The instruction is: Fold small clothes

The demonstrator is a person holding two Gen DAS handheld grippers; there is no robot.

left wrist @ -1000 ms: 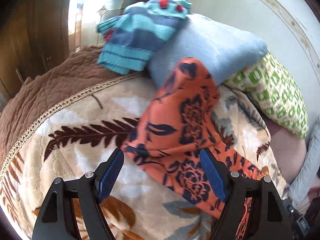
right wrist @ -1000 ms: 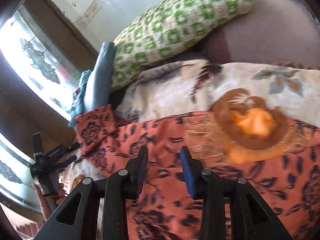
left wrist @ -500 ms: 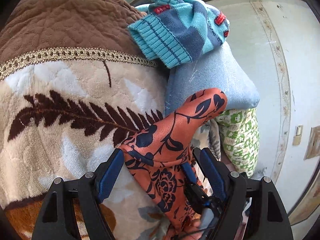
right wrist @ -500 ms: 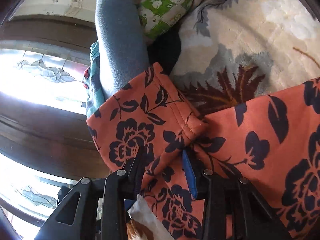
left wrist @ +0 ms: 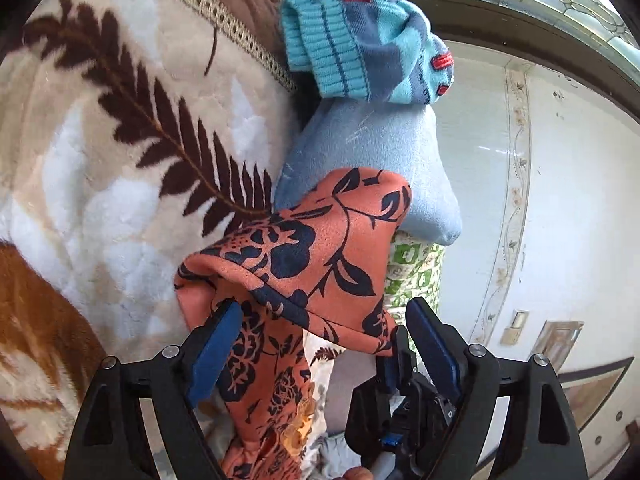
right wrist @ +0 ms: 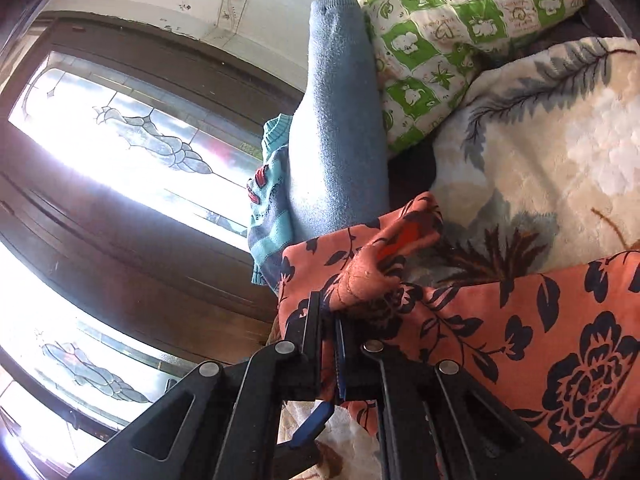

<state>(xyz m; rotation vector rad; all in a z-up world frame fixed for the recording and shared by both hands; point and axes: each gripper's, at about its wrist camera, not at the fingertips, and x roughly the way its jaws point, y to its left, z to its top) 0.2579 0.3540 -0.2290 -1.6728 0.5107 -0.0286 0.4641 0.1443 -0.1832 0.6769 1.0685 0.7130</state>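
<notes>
Garment: orange floral garment (left wrist: pixel 304 256) lay on the fern-print blanket (left wrist: pixel 120 168), long axis running from right gripper toward the blue pillow (left wrist: pixel 368 148)
Right gripper (right wrist: pixel 332 340): clamped on its bunched edge
Left gripper (left wrist: pixel 320 344): jaws spread, straddling the cloth, probably not pinching

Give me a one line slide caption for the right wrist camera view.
Right gripper jaws shut on orange floral garment, beside a folded blue cloth.

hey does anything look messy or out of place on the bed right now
Only the orange floral garment: it is bunched rather than flat, one end draped over the folded blue cloth, with the right gripper shut on a fold and the left gripper open around it. The striped knit piece sits folded on top.
</notes>
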